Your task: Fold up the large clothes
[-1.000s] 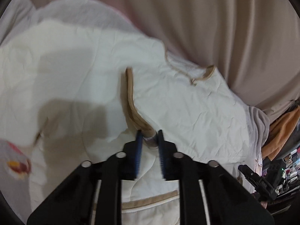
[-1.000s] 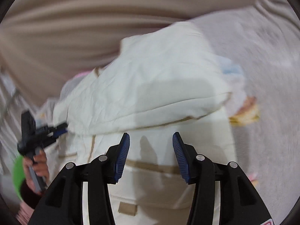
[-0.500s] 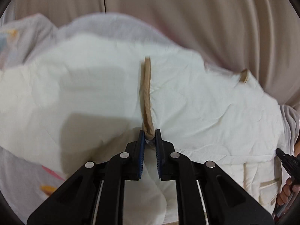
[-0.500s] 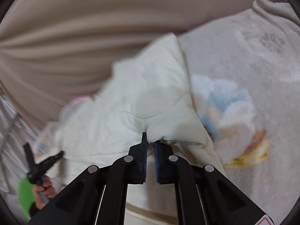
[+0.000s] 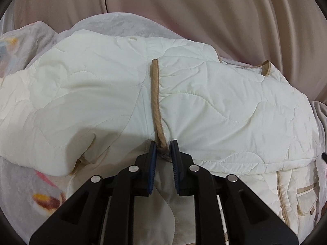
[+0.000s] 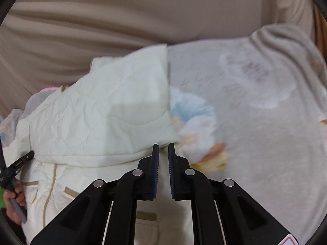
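Observation:
A cream quilted jacket [image 5: 214, 102] with tan trim lies on a bed, its upper part folded over the lower part. My left gripper [image 5: 163, 149] is shut on the tan-trimmed edge [image 5: 155, 94] of the jacket at the fold. In the right wrist view the same jacket [image 6: 114, 110] lies to the left. My right gripper [image 6: 163, 149] is shut on the folded edge of the jacket at its right corner. The left gripper also shows in the right wrist view [image 6: 18, 163], held by a hand.
A pale grey blanket [image 6: 255, 106] with a pastel flower print covers the bed to the right of the jacket. Beige curtains [image 5: 204, 10] hang close behind the bed. Jacket pockets with tan flaps [image 5: 306, 196] lie at the near right.
My right gripper went from open to shut on the jacket's folded edge. Both grippers have carried the upper part forward over the lower part, and the fold now lies flatter.

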{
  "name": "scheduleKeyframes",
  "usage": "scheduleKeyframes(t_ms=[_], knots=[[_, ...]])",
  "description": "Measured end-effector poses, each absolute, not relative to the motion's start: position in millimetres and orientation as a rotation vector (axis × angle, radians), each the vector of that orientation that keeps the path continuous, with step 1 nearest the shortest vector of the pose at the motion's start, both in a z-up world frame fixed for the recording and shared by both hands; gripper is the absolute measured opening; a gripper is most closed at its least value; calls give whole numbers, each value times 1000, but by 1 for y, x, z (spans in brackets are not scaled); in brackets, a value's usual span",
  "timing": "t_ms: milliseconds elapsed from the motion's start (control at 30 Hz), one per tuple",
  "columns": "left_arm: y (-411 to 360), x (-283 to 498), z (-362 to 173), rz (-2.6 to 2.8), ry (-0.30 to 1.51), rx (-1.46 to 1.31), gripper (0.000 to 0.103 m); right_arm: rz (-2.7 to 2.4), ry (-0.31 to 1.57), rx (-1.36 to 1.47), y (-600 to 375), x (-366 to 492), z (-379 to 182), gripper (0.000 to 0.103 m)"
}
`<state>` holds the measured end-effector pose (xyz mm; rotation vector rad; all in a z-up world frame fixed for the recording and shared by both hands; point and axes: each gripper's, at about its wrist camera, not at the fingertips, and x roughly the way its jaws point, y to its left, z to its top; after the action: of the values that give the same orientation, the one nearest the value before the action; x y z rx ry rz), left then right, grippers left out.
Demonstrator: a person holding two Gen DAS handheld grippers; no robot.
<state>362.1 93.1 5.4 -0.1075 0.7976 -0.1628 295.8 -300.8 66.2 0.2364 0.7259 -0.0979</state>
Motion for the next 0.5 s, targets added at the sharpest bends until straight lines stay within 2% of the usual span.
scheduleKeyframes(t_ms=[133, 233, 300, 333, 400, 500], knots=[[89, 360, 6, -153, 792, -90, 15, 6, 691, 159, -273, 303, 86, 8], [91, 359, 6, -156, 790, -102, 15, -24, 771, 75, -256, 332, 61, 8], [93, 360, 5, -163, 790, -116, 16, -70, 832, 72, -268, 347, 35, 0], [93, 360, 5, -167, 791, -120, 16, -63, 839, 113, -276, 347, 30, 0], [93, 361, 5, -167, 791, -120, 16, -60, 811, 206, -288, 339, 38, 0], [93, 362, 4, -167, 795, -123, 16, -70, 746, 176, -284, 327, 54, 0]])
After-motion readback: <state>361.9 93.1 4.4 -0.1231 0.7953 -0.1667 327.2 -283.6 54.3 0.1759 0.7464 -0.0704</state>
